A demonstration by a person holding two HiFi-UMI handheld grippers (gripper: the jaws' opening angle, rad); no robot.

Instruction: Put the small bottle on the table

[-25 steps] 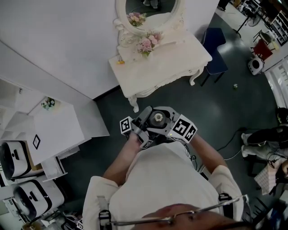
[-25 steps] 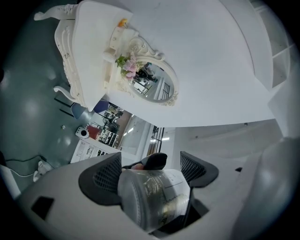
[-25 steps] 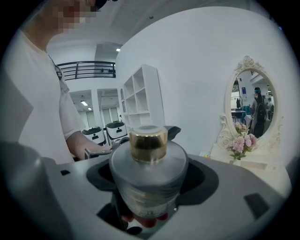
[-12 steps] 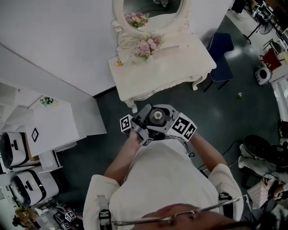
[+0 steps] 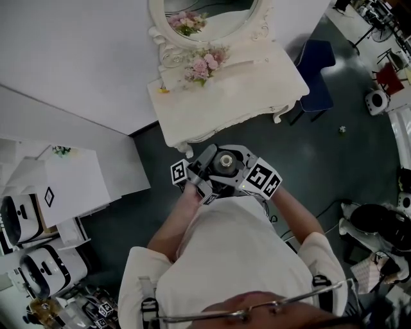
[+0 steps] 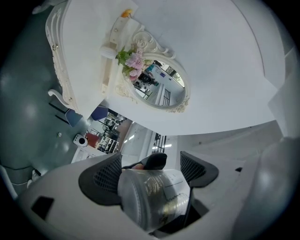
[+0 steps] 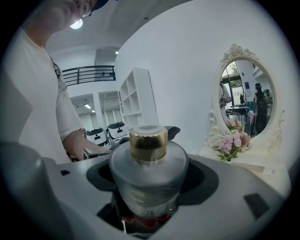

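Left gripper (image 6: pixel 151 174) and right gripper (image 7: pixel 149 183) both clamp the bottle (image 5: pixel 225 161); keep it upright toward the surface's (image 5: pixel 252 91) near edge.

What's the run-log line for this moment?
left gripper: shut on small frosted-glass bottle with gold cap | right gripper: shut on same bottle | white dressing table: ahead, bottle not yet placed

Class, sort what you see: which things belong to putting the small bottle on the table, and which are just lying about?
Belong to the job: small bottle, held in the jaws of the left gripper and right gripper; white table.

Just lying about: pink flowers, oval mirror, blue chair, white shelves.
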